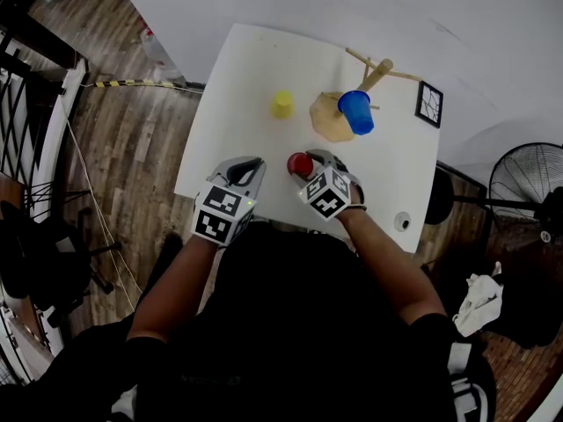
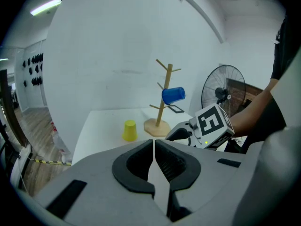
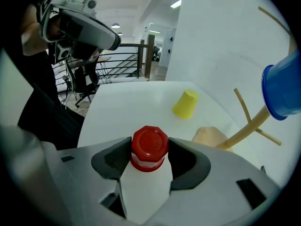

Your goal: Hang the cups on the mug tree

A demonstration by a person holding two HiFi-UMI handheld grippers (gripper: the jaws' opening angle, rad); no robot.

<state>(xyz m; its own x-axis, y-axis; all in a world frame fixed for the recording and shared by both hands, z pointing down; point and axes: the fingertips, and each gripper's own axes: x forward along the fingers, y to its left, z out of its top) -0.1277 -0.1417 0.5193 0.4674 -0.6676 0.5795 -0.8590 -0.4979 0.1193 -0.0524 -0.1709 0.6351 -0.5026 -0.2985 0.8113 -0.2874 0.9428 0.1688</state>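
A red cup (image 1: 300,163) stands upside down on the white table (image 1: 237,77) near its front edge. My right gripper (image 1: 304,168) is open, with its jaws close on either side of the red cup (image 3: 149,147). The left gripper (image 1: 249,164) hovers shut and empty to the left of it, its jaws (image 2: 154,142) meeting. A blue cup (image 1: 356,111) hangs on the wooden mug tree (image 1: 376,75) at the far right of the table. A yellow cup (image 1: 282,104) sits upside down to the left of the tree's base.
A small black-framed square (image 1: 428,104) lies at the table's far right corner, and a small round thing (image 1: 403,221) sits near its front right corner. A floor fan (image 1: 528,178) stands right of the table. A black railing (image 1: 26,104) runs along the left.
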